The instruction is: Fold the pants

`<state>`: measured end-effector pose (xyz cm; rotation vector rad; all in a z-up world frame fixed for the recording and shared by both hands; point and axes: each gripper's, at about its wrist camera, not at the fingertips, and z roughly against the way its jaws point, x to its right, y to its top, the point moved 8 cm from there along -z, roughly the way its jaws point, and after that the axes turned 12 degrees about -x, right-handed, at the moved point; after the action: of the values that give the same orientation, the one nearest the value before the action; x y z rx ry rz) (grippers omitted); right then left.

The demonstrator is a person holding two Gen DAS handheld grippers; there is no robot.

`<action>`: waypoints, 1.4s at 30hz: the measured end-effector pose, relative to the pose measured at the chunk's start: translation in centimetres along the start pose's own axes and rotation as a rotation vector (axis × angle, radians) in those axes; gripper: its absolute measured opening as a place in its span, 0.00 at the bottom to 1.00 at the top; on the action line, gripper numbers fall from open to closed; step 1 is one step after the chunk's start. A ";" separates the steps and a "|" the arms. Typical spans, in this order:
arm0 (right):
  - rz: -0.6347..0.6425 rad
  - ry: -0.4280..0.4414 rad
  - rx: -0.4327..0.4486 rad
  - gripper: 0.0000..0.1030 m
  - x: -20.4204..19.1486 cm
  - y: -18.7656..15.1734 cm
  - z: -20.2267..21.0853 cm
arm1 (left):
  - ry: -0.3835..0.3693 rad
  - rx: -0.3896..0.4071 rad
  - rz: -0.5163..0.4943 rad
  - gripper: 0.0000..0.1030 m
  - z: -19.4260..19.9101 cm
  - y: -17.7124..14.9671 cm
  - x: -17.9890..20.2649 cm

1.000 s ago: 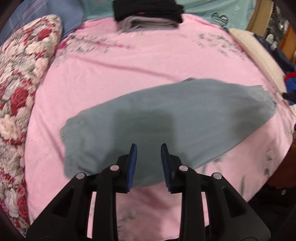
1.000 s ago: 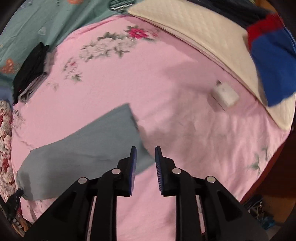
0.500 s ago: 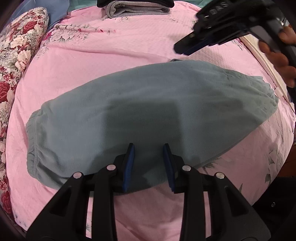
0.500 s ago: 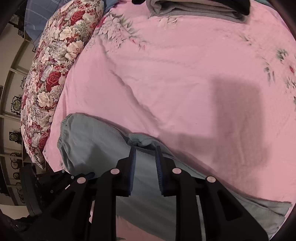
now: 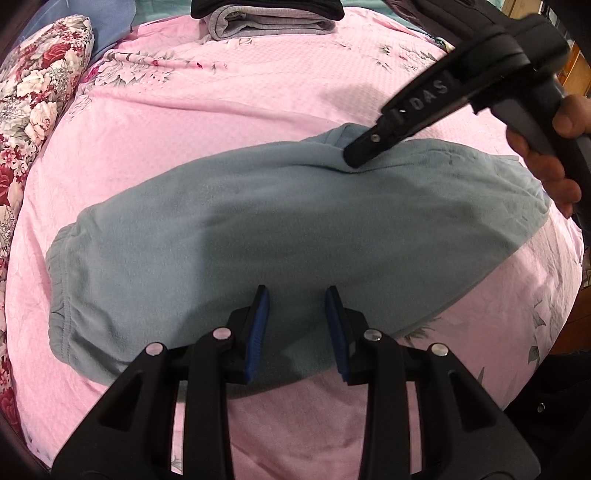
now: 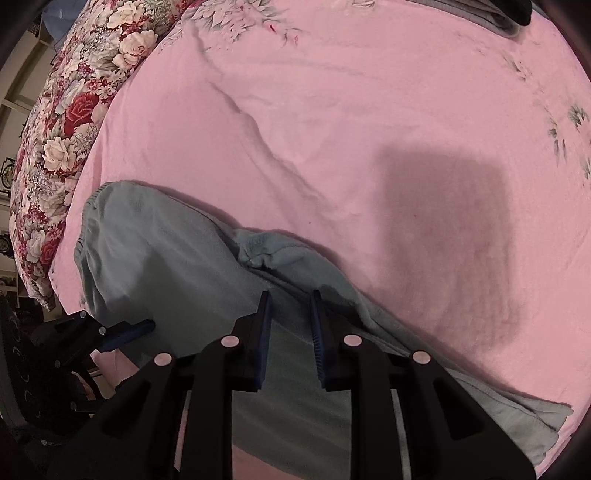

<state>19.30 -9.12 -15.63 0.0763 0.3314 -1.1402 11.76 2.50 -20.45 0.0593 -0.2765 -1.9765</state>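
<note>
Swung across, right hand-held gripper [image 6: 290, 295] reaches pants [image 5: 295, 236] (jaws parted, like left [image 5: 297, 291]).

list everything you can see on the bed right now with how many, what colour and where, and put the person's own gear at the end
pants: one, grey-blue, flat across the middle of the bed
sheet: one, pink with flower prints, covering the bed
pillow: one, red and white floral, along the bed's left edge
folded clothes: one stack, black over grey, at the far edge
left gripper: one, black with blue pads, open over the pants' near edge
right gripper: one, black with blue pads, open, tips at the pants' far edge
hand: one, on the right gripper's handle
</note>
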 end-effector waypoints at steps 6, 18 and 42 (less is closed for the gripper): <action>-0.070 0.158 -0.028 0.23 -0.1 2.1 -0.1 | -0.008 -0.004 -0.001 0.31 0.0 0.0 0.0; -0.171 0.443 -0.108 0.44 -0.7 1.3 -1.1 | 0.012 -0.008 -0.009 0.32 0.0 0.2 0.3; -0.057 0.138 0.060 0.15 0.0 5.2 0.1 | -0.060 -0.017 0.032 0.35 2.1 1.7 0.5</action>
<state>23.98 -6.93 -16.07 0.2006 0.4243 -1.2041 12.69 1.74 -18.03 -0.0155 -0.2972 -1.9504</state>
